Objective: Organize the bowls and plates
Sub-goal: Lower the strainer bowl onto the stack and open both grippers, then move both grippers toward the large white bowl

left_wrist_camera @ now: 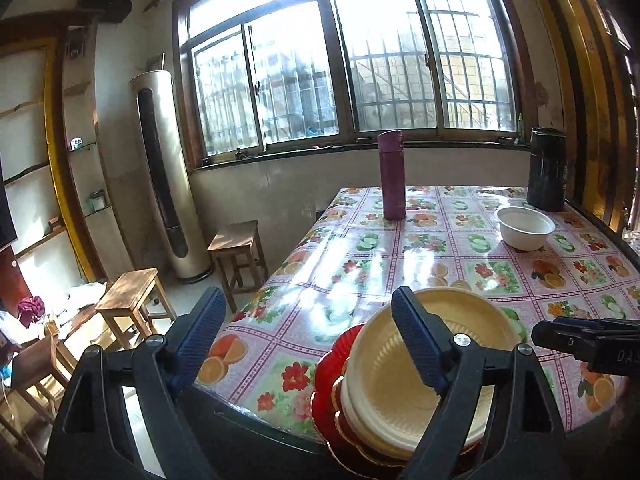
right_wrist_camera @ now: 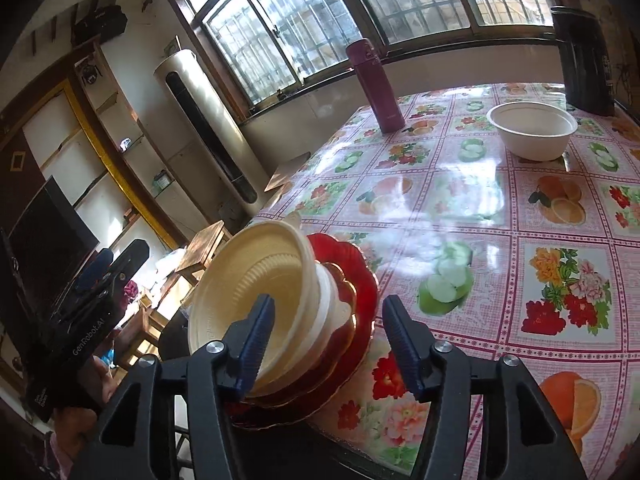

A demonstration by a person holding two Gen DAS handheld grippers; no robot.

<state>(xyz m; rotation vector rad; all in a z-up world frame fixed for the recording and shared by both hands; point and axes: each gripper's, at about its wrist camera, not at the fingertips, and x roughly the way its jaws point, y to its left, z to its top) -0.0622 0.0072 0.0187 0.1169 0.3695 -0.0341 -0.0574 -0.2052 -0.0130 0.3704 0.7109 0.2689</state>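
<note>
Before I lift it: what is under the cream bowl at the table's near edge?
Under the cream bowl sit white bowls, then red plates with a gold-rimmed one between. Their exact count is hidden.

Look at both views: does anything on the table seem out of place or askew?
Yes. One white bowl sits alone at the far side, apart from the stack of cream bowls on red plates at the near edge.

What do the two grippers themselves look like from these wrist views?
Both match: the left gripper and right gripper have matte black plastic bodies with triangular cut-outs, silver screws, and ribbed blue pads on the fingers. The left's casing carries white "GenRobot.AI" lettering in the right wrist view. No cables or sleeves show.
</note>
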